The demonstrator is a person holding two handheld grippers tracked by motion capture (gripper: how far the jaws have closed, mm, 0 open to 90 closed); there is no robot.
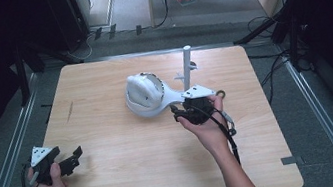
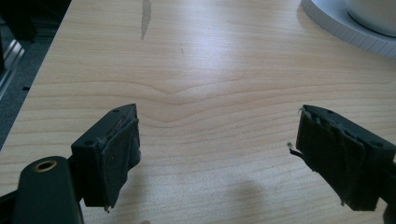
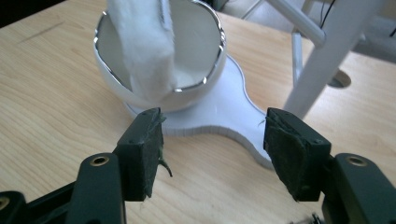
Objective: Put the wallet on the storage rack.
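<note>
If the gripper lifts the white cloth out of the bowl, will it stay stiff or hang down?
The white cloth looks soft and fuzzy and drapes over the rim of the glossy bowl, so it would probably hang limp. It likely weighs little. The fuzzy surface should grip well, not slip.

Light wood table (image 1: 112,147) with rounded corners sits on grey carpet (image 1: 320,119), metal rails (image 1: 7,154) running down both sides. Black stands (image 1: 296,27) and loose cables (image 1: 264,22) crowd the dark far corners, with a paler floor strip (image 1: 140,1) beyond.
</note>
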